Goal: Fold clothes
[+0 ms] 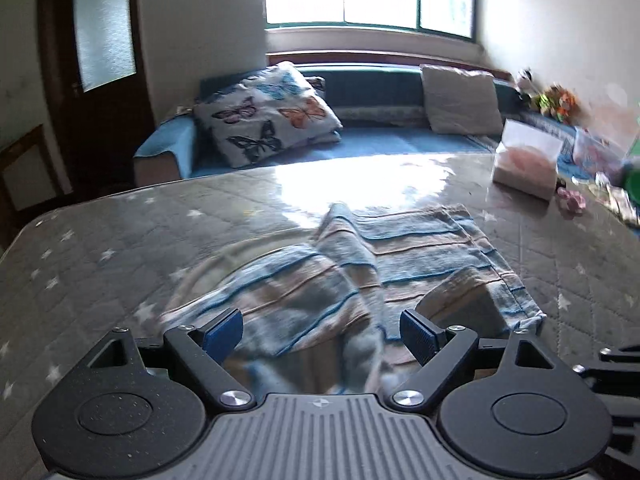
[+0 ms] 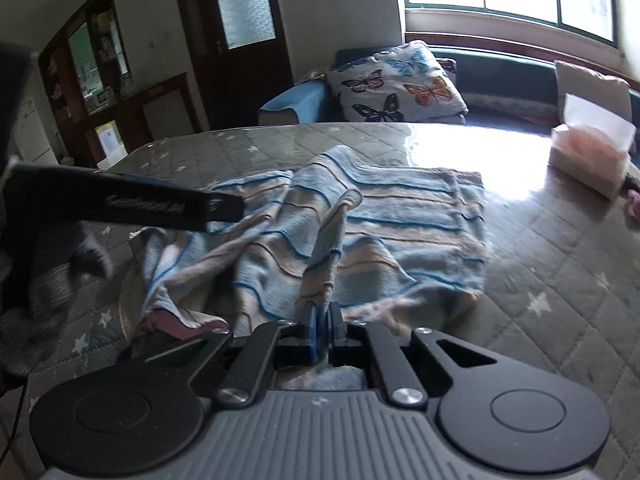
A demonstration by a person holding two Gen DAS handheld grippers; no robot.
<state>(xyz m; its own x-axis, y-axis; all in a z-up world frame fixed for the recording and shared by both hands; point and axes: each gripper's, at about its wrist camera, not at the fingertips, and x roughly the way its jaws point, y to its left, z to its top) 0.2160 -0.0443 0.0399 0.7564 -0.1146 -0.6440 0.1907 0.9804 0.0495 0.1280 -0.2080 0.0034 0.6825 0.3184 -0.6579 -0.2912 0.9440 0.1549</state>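
Observation:
A blue, beige and white striped cloth (image 1: 420, 248) lies partly folded and rumpled on the quilted grey table cover (image 1: 100, 248). My left gripper (image 1: 322, 332) hovers open over the cloth's near edge, its blue pads (image 1: 224, 330) wide apart with nothing between them. In the right wrist view the same cloth (image 2: 400, 216) is pulled up into a ridge toward my right gripper (image 2: 320, 320), which is shut on a pinched fold of its near edge. The left gripper's black body (image 2: 132, 204) reaches in from the left above the cloth.
A tissue box (image 1: 524, 164) stands at the table's far right, with small clutter (image 1: 600, 196) beside it. Behind the table runs a blue sofa (image 1: 360, 140) with a butterfly pillow (image 1: 264, 116) and a plain cushion (image 1: 460, 98). A dark door (image 2: 240, 32) and shelves (image 2: 96, 64) lie left.

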